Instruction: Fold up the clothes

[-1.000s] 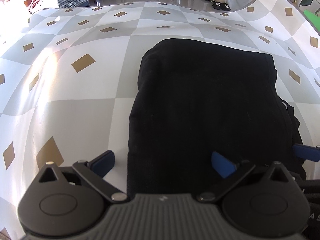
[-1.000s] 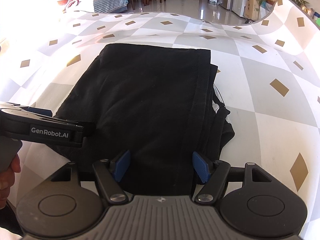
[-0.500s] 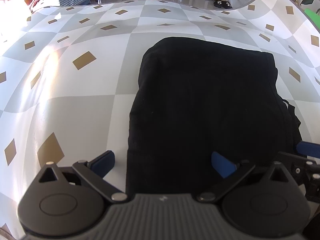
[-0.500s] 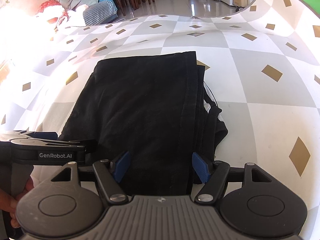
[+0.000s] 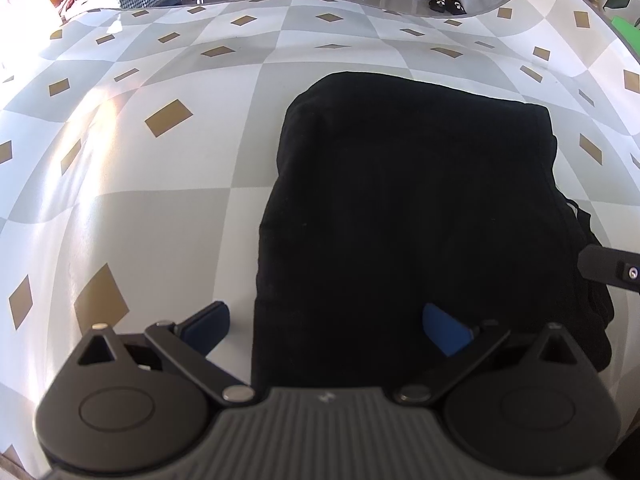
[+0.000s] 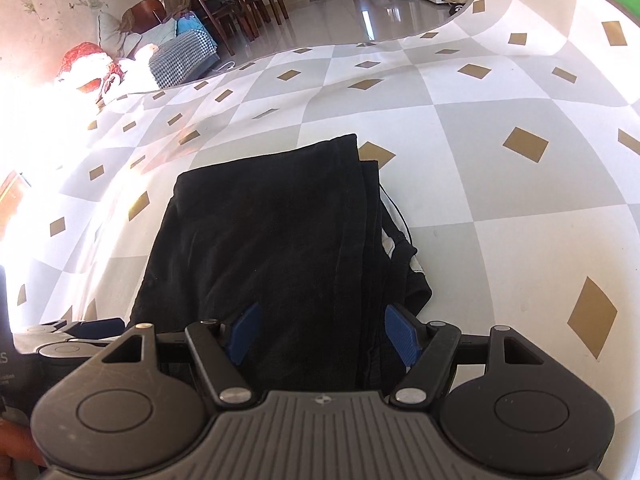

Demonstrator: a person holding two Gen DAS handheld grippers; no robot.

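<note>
We have both claws released, left gripper [image 5: 326, 326] and right gripper [image 6: 322, 334] straddling the near edge of the folded black garment [image 6: 272, 240] on the checkered tablecloth [image 6: 500, 200], right one just rolled and backed off, so this fold looks done.

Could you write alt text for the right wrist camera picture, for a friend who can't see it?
A folded black garment lies on a table covered in a grey-and-white checked cloth with gold diamonds. The right gripper hangs over its near end, blue-padded fingers open. Part of the left gripper shows at lower left; a sunlit room lies behind.
</note>
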